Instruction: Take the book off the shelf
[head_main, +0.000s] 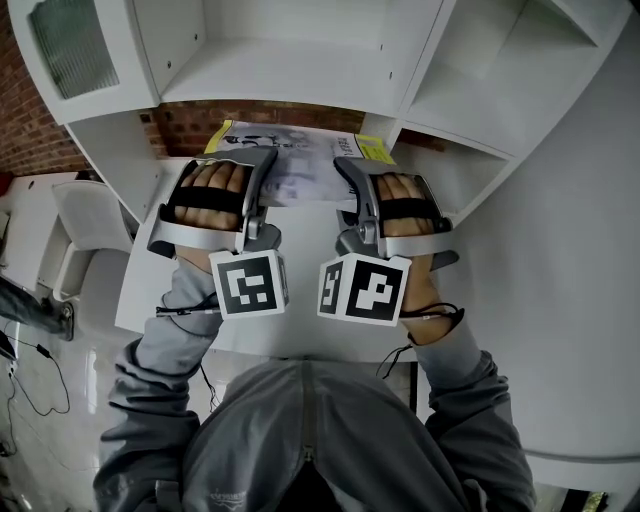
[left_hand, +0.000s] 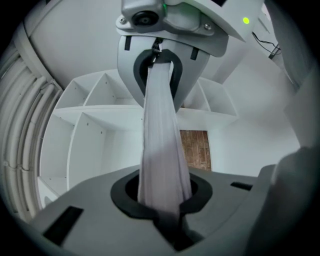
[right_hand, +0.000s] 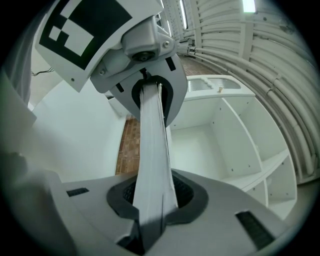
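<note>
A thin grey book with yellow corners lies flat between my two grippers, just in front of the white shelf unit. My left gripper is shut on the book's left edge and my right gripper is shut on its right edge. In the left gripper view the book's pale edge runs from my left gripper's own jaws up to the right gripper opposite. The right gripper view mirrors this: the book spans from the right gripper to the left gripper.
The shelf's open white compartments stand ahead, with a red brick wall showing behind them. A white chair is at the left. A white tabletop lies under my hands and a white surface spreads to the right.
</note>
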